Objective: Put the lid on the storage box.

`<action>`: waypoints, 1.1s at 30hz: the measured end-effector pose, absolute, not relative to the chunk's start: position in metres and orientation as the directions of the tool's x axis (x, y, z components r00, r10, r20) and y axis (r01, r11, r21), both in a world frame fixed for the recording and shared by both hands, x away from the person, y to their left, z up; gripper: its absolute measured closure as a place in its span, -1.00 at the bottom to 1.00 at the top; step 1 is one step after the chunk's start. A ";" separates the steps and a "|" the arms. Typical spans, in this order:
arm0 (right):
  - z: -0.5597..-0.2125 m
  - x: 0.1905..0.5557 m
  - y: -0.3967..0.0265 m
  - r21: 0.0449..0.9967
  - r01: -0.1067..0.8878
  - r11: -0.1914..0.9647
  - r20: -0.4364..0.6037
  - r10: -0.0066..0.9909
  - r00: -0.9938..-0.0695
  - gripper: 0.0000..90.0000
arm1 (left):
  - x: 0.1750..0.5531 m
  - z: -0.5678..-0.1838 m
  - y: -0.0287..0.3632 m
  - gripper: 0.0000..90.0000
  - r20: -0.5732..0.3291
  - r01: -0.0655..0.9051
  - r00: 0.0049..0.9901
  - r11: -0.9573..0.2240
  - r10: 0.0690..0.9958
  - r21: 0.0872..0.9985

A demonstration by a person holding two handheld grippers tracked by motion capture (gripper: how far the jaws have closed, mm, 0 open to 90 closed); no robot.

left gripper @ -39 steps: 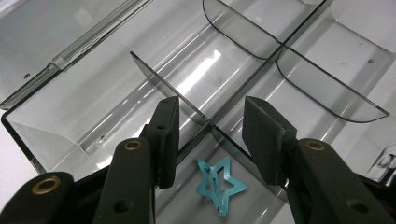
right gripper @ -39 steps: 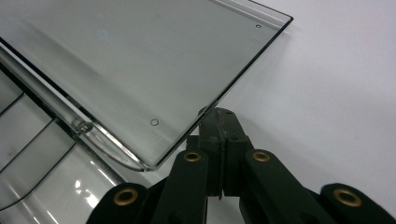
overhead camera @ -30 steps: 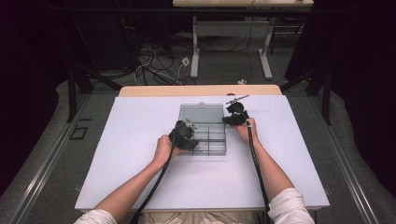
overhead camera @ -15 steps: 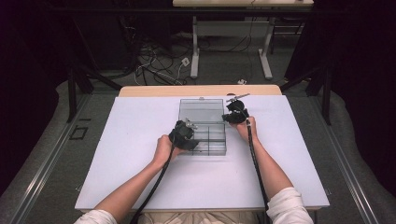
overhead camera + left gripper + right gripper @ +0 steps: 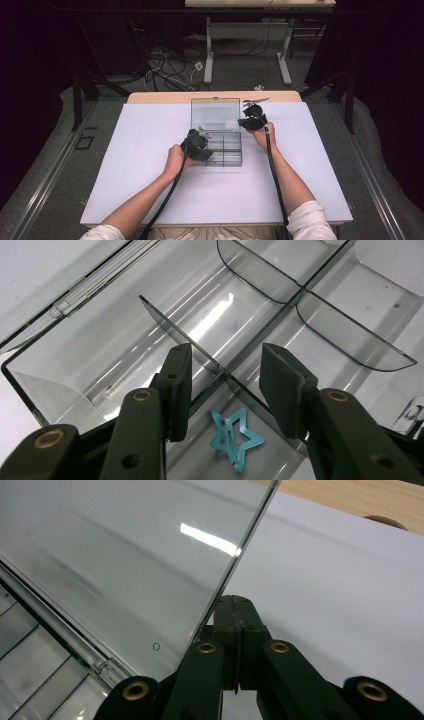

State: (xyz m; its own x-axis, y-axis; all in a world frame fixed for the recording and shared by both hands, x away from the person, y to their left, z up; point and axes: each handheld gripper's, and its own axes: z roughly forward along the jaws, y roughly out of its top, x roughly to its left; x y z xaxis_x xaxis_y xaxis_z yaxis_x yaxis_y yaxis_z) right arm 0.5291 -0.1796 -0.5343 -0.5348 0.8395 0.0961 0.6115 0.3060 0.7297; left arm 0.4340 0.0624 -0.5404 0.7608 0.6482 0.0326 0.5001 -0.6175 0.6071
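Observation:
A clear plastic compartment box (image 5: 222, 159) lies in the middle of the white table (image 5: 145, 150), its lid (image 5: 215, 111) standing open at the far side. My left gripper (image 5: 206, 145) hovers over the box's near left part. In the left gripper view its jaws (image 5: 225, 385) stand open astride a thin divider (image 5: 165, 320), not pressing on it. Below them a teal star-shaped hair clip (image 5: 235, 440) lies on the box floor. My right gripper (image 5: 245, 121) is at the lid's right edge. Its jaws (image 5: 235, 600) are shut with nothing between them, close beside the lid's edge (image 5: 125, 555).
A wooden strip (image 5: 215, 96) borders the table's far side, with a small metal object (image 5: 255, 101) lying near it. White table surface (image 5: 350, 580) stretches to the right of the lid. Cables and another desk's legs (image 5: 209, 55) are on the floor beyond.

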 end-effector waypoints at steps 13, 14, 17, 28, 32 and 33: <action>-0.521 0.524 -0.181 0.769 0.562 0.305 0.079 0.827 -0.557 1.00 | 0.434 -0.540 0.062 0.27 0.034 0.499 0.761 -0.618 0.648 0.607; -0.520 0.523 -0.181 0.773 0.557 0.302 0.080 0.825 -0.559 1.00 | 0.434 -0.540 0.062 0.27 0.034 0.499 0.761 -0.618 0.648 0.607; -0.516 0.521 -0.180 0.780 0.546 0.304 0.078 0.819 -0.568 1.00 | 0.434 -0.540 0.062 0.27 0.034 0.499 0.761 -0.618 0.648 0.608; -0.510 0.517 -0.181 0.781 0.544 0.306 0.083 0.813 -0.576 1.00 | 0.434 -0.540 0.062 0.26 0.033 0.500 0.763 -0.623 0.645 0.602; -0.508 0.515 -0.181 0.781 0.540 0.312 0.077 0.811 -0.580 1.00 | 0.435 -0.540 0.062 0.24 0.029 0.501 0.765 -0.622 0.644 0.602; -0.507 0.515 -0.180 0.782 0.538 0.315 0.074 0.810 -0.582 1.00 | 0.435 -0.540 0.061 0.22 0.039 0.498 0.764 -0.627 0.644 0.599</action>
